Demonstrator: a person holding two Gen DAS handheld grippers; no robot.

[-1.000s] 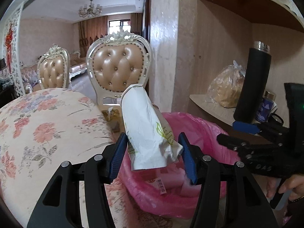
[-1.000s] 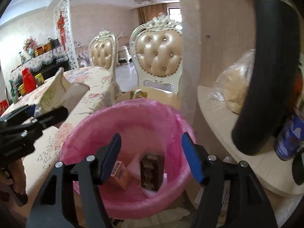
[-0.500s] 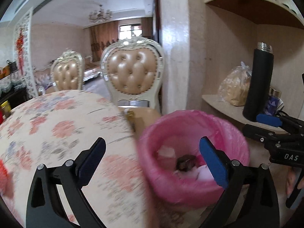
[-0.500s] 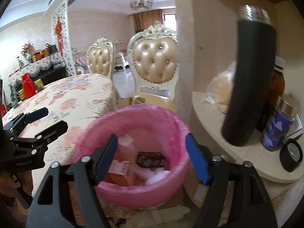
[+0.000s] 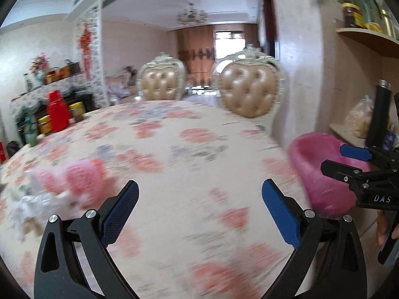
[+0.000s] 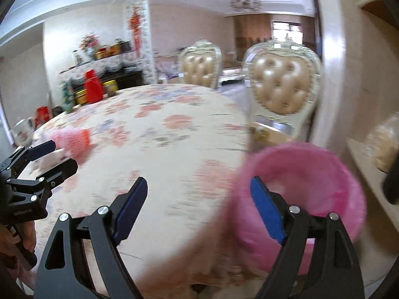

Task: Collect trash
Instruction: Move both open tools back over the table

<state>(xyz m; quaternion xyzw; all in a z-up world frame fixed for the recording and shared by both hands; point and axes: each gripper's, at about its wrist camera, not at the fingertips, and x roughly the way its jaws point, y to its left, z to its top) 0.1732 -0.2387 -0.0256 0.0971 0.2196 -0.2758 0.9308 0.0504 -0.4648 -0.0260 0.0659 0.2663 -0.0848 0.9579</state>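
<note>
Left tool point(image 5: 199, 194) spread wide over the flowered desk point(image 5: 174, 149), nothing between its blue pads. Right tool point(image 6: 198, 190) with jaws opening, likewise empty, its left pad over the desk edge and its right pad in front of the pink-lined bin point(image 6: 306, 174).

Largest first: desk under a floral cloth, filling most of both views. Two tufted chairs point(image 5: 249, 92) behind its far edge. Pink-lined bin off the desk's right edge, below a wall shelf point(image 5: 349, 132) bearing a black flask point(image 5: 380, 114) and a clear bag point(image 5: 359, 119). Contents of the bin blurred, cannot tell. Red jug point(image 5: 57, 113) and jars at the desk's far left. Remaining trash: a blurred pink and white crumpled heap point(image 5: 62, 182) on the desk's near left, just left of the left tool; make-up unclear.
</note>
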